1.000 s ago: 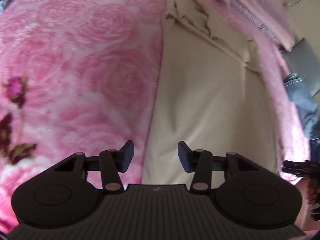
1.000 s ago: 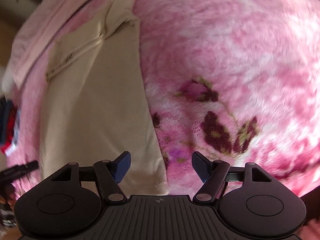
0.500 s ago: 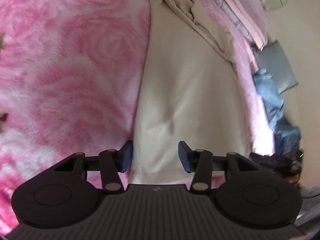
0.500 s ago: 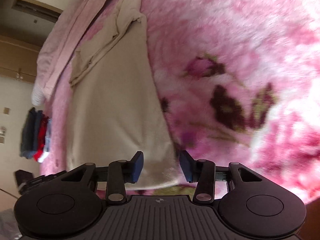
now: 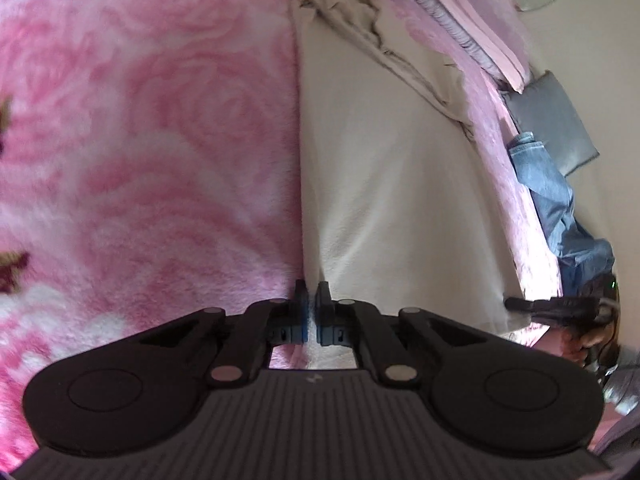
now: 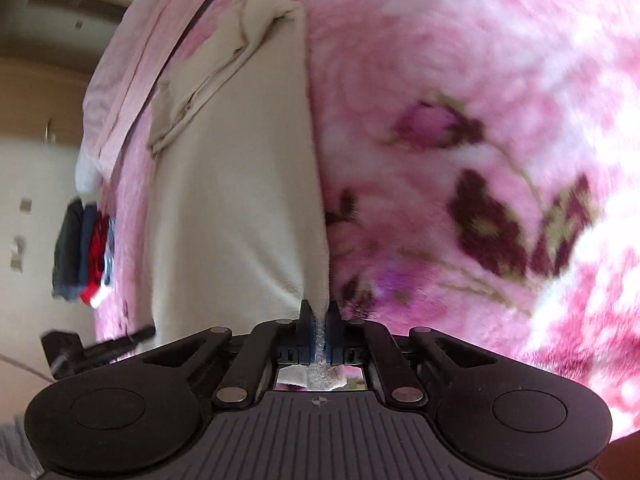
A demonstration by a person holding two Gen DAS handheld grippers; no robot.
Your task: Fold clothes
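A cream garment (image 5: 392,184) lies flat and long on a pink rose-patterned blanket (image 5: 140,140), its far end bunched into folds. My left gripper (image 5: 311,300) is shut on the garment's near left corner, with cloth pinched between the blue pads. In the right wrist view the same cream garment (image 6: 240,200) runs away from me, and my right gripper (image 6: 318,316) is shut on its near right corner, a strip of cloth showing between the pads. The right gripper (image 5: 560,306) also shows at the right edge of the left wrist view, held by a hand.
Pale pink folded bedding (image 5: 472,12) lies past the garment's far end. Blue jeans (image 5: 560,208) and a grey cushion (image 5: 556,120) lie off the blanket's edge. A pile of dark, blue and red clothes (image 6: 86,252) lies at the left. The blanket (image 6: 480,140) spreads wide to the right.
Both grippers went from open to shut, each closing on a near corner of the cream garment. Both views tilted slightly, showing more of the room beyond the blanket.
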